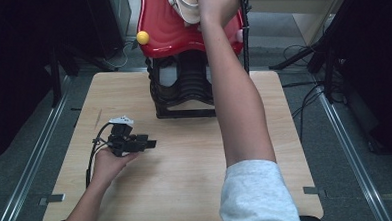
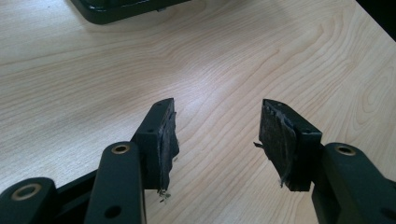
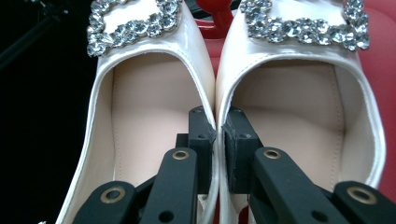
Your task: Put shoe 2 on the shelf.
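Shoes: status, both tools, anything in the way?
Right tool shut on the white shoes, pinching both inner walls together, up at the red stand. Left tool open, nothing between its jaws, over bare table. Nothing seen in the way.

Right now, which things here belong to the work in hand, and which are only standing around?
In the work:
- pair of white shoes with rhinestone buckles
- right gripper, pinching the shoes' inner walls together
- red stand under the shoes

Standing around:
- left gripper, open above the table
- yellow ball
- black rack
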`<state>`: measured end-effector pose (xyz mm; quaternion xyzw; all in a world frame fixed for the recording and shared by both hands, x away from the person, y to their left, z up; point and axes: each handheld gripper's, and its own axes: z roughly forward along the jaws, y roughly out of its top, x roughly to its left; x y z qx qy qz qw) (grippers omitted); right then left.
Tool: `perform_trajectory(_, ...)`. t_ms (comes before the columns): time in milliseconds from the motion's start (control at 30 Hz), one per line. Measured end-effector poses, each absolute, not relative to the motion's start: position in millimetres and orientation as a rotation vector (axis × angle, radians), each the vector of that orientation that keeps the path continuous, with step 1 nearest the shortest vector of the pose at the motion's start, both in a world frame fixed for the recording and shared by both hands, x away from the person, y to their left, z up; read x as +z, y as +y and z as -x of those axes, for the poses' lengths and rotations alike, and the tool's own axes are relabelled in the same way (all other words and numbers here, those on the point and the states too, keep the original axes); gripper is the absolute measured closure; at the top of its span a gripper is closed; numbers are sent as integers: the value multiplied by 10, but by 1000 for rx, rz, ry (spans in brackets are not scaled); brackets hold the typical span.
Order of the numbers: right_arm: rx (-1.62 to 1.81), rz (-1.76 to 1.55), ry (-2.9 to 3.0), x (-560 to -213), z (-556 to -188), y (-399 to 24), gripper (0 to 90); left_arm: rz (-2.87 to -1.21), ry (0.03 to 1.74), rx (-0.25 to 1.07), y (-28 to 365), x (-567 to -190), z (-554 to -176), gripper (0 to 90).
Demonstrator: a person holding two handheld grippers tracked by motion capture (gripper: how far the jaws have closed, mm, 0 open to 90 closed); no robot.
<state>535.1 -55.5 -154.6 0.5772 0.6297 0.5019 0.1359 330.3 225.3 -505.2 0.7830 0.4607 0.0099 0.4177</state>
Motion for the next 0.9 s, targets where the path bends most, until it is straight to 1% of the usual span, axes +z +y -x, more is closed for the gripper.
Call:
perform_trajectory(233, 1460, -1682, 1799, -1615, -5367, -453, 835, -1977, 1152, 20, 2242, -5066, -3313, 460)
perform_trajectory(333, 1423, -1676, 1828, -1662, -5371, -393, 809, -1974, 1154, 20, 2236, -5067, -3311, 460)
perform_trajectory(500, 1395, -1658, 1841, -1693, -5355, -354, 799, -1982, 1146, 25, 2221, -5070, -3311, 460)
perform_trajectory(600, 1413, -1663, 1856, -1705, -5349, -374, 760, -1982, 1147, 21, 2202, -5074, -3311, 460)
perform_trajectory(700, 1452, -1653, 1856, -1697, -5333, -418, 671, -1992, 1144, 19, 2192, -5078, -3307, 460)
perform_trajectory(900, 1449, -1640, 1868, -1655, -5301, -486, 640, -2000, 1142, 21, 2189, -5070, -3301, 460)
